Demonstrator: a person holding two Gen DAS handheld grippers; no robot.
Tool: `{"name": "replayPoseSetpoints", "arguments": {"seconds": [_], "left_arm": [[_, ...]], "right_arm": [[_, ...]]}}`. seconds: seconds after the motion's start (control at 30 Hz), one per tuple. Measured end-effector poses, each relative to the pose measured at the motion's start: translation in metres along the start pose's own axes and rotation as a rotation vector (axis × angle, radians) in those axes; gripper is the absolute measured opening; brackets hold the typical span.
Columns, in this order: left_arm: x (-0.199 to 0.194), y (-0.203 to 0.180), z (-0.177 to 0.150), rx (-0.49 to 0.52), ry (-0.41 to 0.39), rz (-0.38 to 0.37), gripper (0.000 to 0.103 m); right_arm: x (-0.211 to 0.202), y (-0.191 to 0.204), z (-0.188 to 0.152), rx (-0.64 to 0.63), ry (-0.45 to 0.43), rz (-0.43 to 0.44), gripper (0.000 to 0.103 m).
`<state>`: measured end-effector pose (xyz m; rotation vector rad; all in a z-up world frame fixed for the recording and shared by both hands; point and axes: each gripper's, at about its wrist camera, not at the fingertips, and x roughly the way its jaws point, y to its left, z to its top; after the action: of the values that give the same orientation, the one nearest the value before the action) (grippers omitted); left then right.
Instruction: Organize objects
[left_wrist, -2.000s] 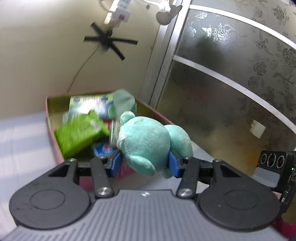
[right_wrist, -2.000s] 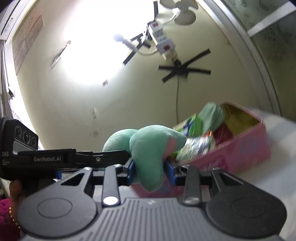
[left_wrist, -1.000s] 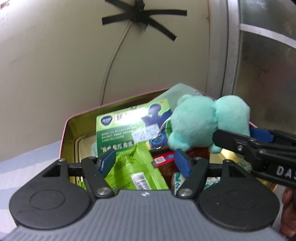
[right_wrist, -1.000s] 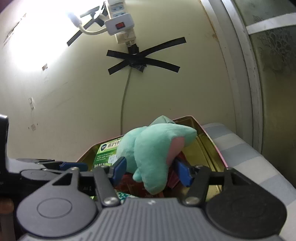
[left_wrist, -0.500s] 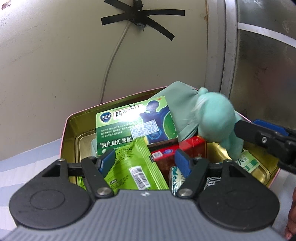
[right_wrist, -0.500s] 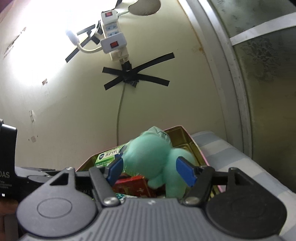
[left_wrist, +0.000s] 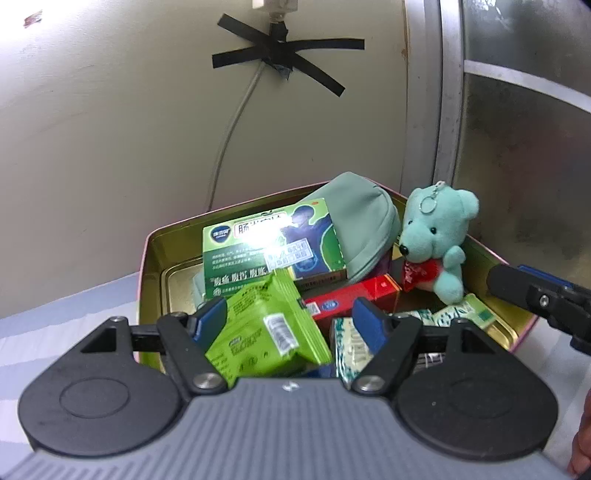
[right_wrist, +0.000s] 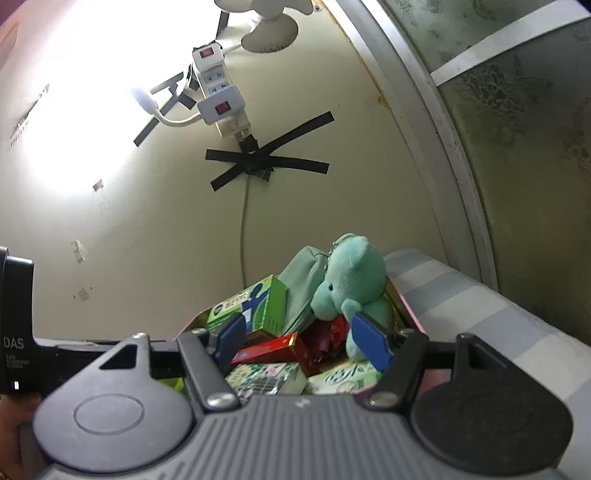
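Observation:
A teal teddy bear (left_wrist: 436, 243) (right_wrist: 351, 280) with a key ring sits upright at the back right of a pink tin (left_wrist: 147, 258) (right_wrist: 410, 314) with a gold inside. It leans on a grey-green pouch (left_wrist: 354, 225). My right gripper (right_wrist: 299, 339) is open just in front of the bear, which no pad touches. It also shows at the right edge of the left wrist view, right gripper (left_wrist: 535, 291). My left gripper (left_wrist: 290, 325) hovers over the tin's near side with its jaws opening. A green packet (left_wrist: 266, 332) lies below them, not gripped.
The tin also holds a green medicine box (left_wrist: 266, 247), a red box (left_wrist: 354, 299) and floral tissue packs (right_wrist: 269, 373). It stands on striped cloth (right_wrist: 461, 295) against a wall with a taped cable (left_wrist: 273, 62). A frosted glass door (left_wrist: 517, 166) is on the right.
The right gripper let go of the bear and drew back to the right. The bear dropped from mid-air into the tin and now sits upright. The left gripper's jaws widened a little.

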<state>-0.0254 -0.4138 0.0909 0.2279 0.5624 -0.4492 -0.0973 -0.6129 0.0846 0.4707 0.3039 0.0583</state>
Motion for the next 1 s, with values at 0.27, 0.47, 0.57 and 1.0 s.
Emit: {"name": "replayPoseSetpoints", "arguments": {"seconds": [0.27, 0.47, 0.57, 1.0], "left_arm": [[-0.043, 0.001, -0.013, -0.009, -0.041, 0.016, 0.091], [-0.075, 0.004, -0.024, -0.026, -0.075, 0.026, 0.097], [-0.09, 0.006, -0.031, -0.042, -0.085, 0.025, 0.1], [-0.143, 0.016, -0.062, -0.067, -0.124, 0.085, 0.103]], "right_arm": [[-0.038, 0.016, -0.008, 0.016, -0.029, 0.049, 0.067], [-0.065, 0.039, -0.018, -0.009, -0.043, 0.079, 0.067], [-0.078, 0.052, -0.023, -0.034, -0.053, 0.082, 0.067], [-0.119, 0.093, -0.044, -0.108, -0.066, 0.102, 0.075]]}}
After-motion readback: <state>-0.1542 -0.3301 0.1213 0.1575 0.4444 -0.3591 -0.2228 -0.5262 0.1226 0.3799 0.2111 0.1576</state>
